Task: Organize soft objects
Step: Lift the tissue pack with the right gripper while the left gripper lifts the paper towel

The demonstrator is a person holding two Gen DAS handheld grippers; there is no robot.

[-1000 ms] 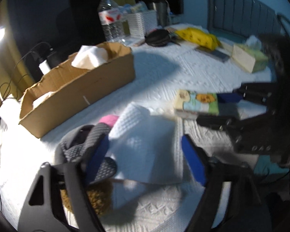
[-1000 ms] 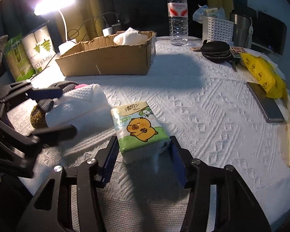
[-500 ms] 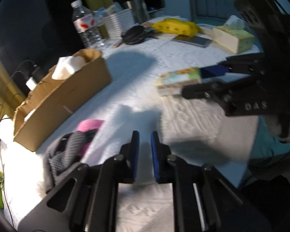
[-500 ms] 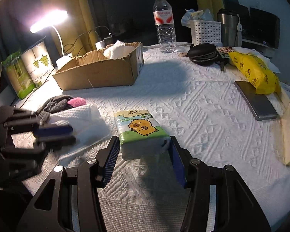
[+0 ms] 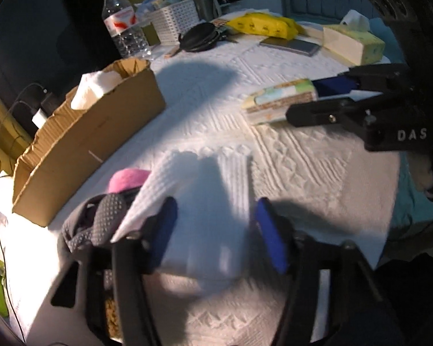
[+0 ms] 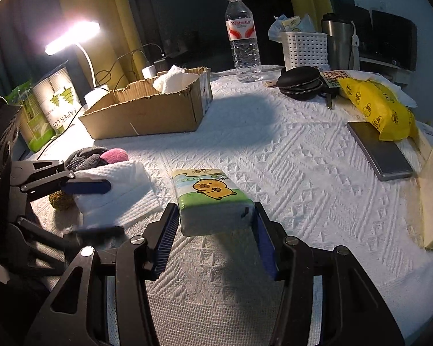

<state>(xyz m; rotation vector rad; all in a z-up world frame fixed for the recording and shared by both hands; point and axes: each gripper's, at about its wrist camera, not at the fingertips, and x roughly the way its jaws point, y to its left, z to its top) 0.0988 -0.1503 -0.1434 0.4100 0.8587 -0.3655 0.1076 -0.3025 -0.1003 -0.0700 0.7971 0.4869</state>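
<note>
A folded white towel (image 5: 205,201) lies on the white tablecloth, between the spread fingers of my left gripper (image 5: 216,230), which is open around its near end. Grey dotted socks (image 5: 101,225) and a pink soft ball (image 5: 128,178) lie just left of it. The towel (image 6: 115,190) and left gripper (image 6: 89,207) also show in the right wrist view. My right gripper (image 6: 216,227) is shut on a tissue pack with a cartoon capybara (image 6: 210,199), held just above the cloth. The pack (image 5: 280,103) shows in the left wrist view too.
A cardboard box (image 6: 147,109) with a white cloth inside stands at the back left. A water bottle (image 6: 242,34), white basket (image 6: 306,49), black pouch (image 6: 300,83), yellow pack (image 6: 375,106), phone (image 6: 378,150) and tissue box (image 5: 352,43) fill the far and right side.
My left gripper was shut half a second ago and has opened around the towel. The right gripper still holds the tissue pack and has shifted only slightly.
</note>
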